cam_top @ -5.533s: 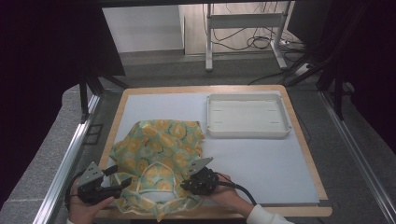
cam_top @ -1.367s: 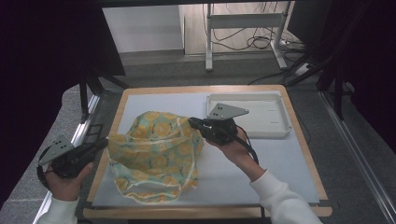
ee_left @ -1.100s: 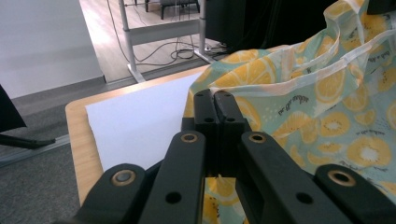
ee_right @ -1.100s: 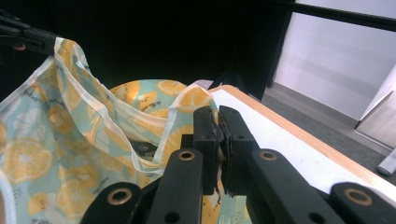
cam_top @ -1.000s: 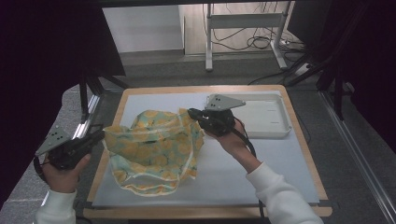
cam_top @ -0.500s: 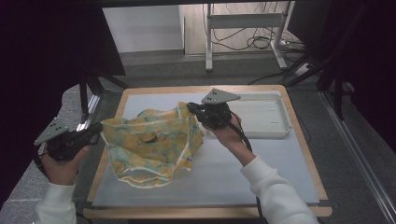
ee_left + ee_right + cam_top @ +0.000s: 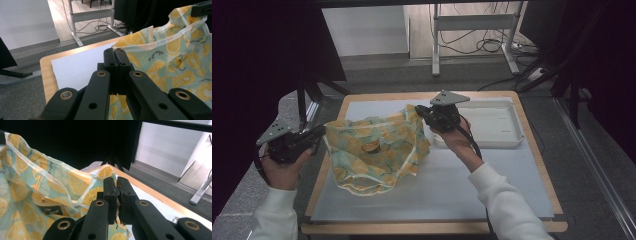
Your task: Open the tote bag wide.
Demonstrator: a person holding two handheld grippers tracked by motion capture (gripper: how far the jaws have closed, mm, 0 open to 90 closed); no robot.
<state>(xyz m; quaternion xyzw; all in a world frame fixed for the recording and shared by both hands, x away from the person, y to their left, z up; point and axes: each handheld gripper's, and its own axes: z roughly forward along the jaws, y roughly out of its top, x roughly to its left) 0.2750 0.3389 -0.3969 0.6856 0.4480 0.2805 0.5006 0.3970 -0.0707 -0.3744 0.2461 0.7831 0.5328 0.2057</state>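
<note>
A yellow and pale green lemon-print cloth (image 7: 377, 147) hangs stretched between my two grippers above the white mat (image 7: 462, 185). Its lower part still rests on the mat. My left gripper (image 7: 318, 133) is shut on the cloth's left edge, off the table's left side. In the left gripper view the jaws (image 7: 115, 58) pinch the cloth (image 7: 175, 57). My right gripper (image 7: 418, 111) is shut on the cloth's right top edge, near the tray. In the right gripper view the cloth (image 7: 37, 185) runs into the closed jaws (image 7: 116, 185). A dark label (image 7: 50, 210) shows inside a fold.
A white rectangular tray (image 7: 492, 125) sits at the back right of the mat. The mat lies on a wooden board (image 7: 437, 227). Black frame posts (image 7: 307, 100) stand at the table's left. A metal table leg frame (image 7: 472, 30) and cables lie on the floor behind.
Both grippers have lifted the cloth and pulled it apart: the left hand moved left and up, the right hand moved back toward the tray. The cloth is stretched wider now.
</note>
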